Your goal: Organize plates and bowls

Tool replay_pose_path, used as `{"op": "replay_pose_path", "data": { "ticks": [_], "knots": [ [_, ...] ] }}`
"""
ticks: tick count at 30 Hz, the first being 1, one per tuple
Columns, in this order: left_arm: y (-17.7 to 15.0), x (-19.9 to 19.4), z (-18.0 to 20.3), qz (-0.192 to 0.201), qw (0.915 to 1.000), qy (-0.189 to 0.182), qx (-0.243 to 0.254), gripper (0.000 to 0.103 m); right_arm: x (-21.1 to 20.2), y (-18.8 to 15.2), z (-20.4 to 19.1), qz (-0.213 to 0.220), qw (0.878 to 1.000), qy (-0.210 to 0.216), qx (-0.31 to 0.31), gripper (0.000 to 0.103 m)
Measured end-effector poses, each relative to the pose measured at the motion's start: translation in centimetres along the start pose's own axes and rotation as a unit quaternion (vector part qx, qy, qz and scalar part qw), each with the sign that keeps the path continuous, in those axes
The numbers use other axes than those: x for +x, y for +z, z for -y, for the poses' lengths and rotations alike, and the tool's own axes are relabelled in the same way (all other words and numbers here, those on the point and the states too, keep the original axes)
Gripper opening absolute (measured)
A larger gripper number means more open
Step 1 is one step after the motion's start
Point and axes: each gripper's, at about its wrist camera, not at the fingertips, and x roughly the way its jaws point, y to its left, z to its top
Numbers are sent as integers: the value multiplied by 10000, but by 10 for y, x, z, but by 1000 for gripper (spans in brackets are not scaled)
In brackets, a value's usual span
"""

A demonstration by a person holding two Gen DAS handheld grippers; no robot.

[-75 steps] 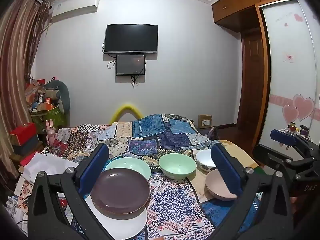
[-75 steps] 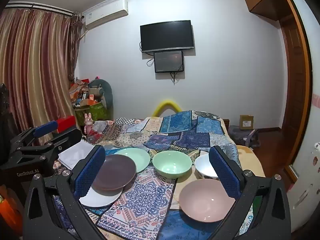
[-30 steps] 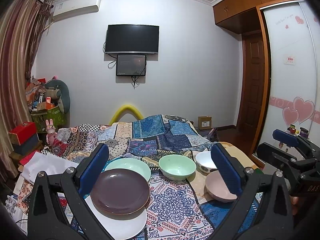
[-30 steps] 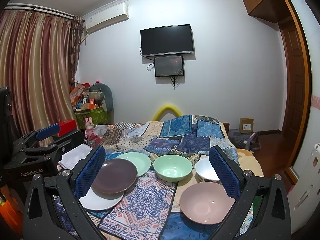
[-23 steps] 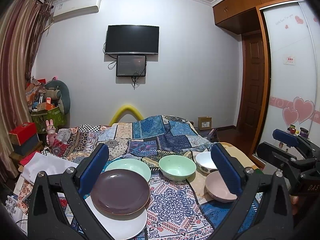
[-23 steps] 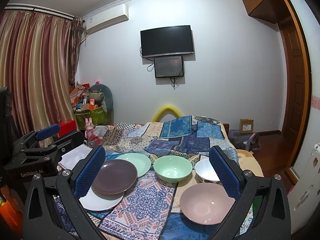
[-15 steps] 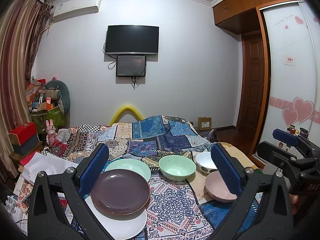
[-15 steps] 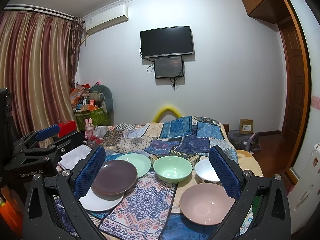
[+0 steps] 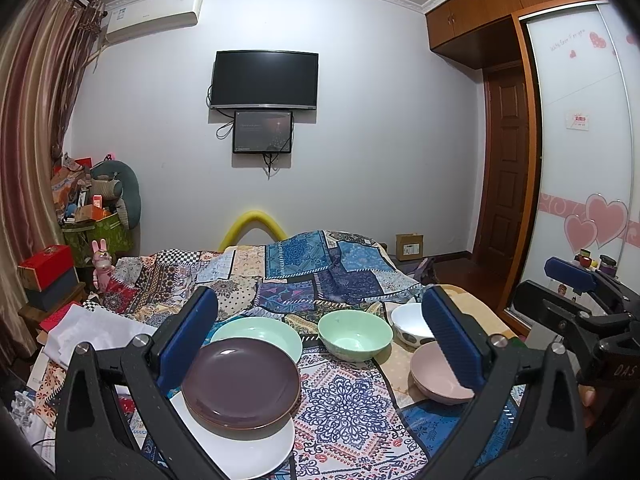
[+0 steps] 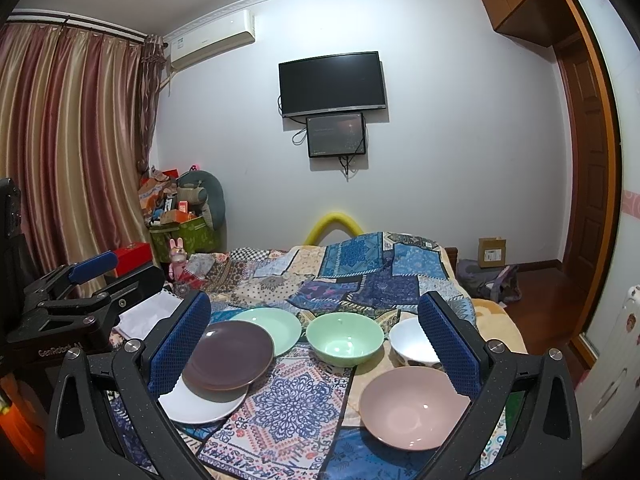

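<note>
A: Claw state?
B: Left gripper (image 9: pixel 320 340) spread wide, nothing between the pads — right gripper (image 10: pixel 314 342) likewise, both held above the patchwork cloth (image 10: pixel 296 404).
A: Crockery positions?
B: Purple plate (image 9: pixel 242 382) lies on the white plate (image 9: pixel 248 450), overlapping the green plate (image 9: pixel 260 332) behind it. Green bowl (image 10: pixel 345 338) centre; white bowl (image 10: pixel 410 342) just beside it on the right — pink bowl (image 10: pixel 414 406) nearest the camera.

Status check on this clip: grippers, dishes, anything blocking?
Left gripper and right gripper open, empty. Purple plate sits on white plate; bowls unstacked. Nothing blocking.
</note>
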Motion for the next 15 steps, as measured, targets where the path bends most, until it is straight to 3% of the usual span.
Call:
{"op": "replay_pose_path", "data": {
  "ticks": [15],
  "knots": [
    [-8, 6, -19, -242, 9997, -8, -15, 103, 6, -7, -9, -43, 9999, 92, -79, 103]
  ]
}}
